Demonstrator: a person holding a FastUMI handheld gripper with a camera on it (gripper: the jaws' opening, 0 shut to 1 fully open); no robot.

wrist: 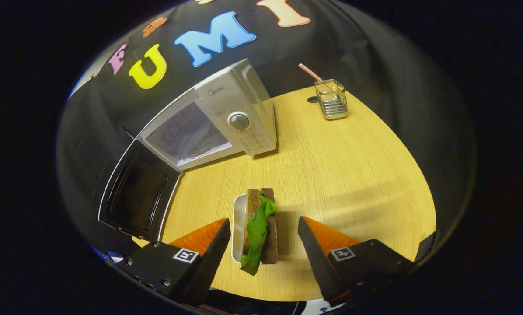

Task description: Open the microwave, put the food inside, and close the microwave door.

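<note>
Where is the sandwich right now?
The sandwich stands on edge on a small white tray on the wooden table, between the fingers of the open gripper, nearer than the microwave with its open door.

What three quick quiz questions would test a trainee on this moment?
1. True or false: the microwave door is open.
2. What lies between the tongs? A) sandwich B) cup C) dial
3. Fill in: the sandwich rests partly on a white ____.

Key: 1 true. 2 A; the tongs are open, touching nothing. 3 tray.
</note>
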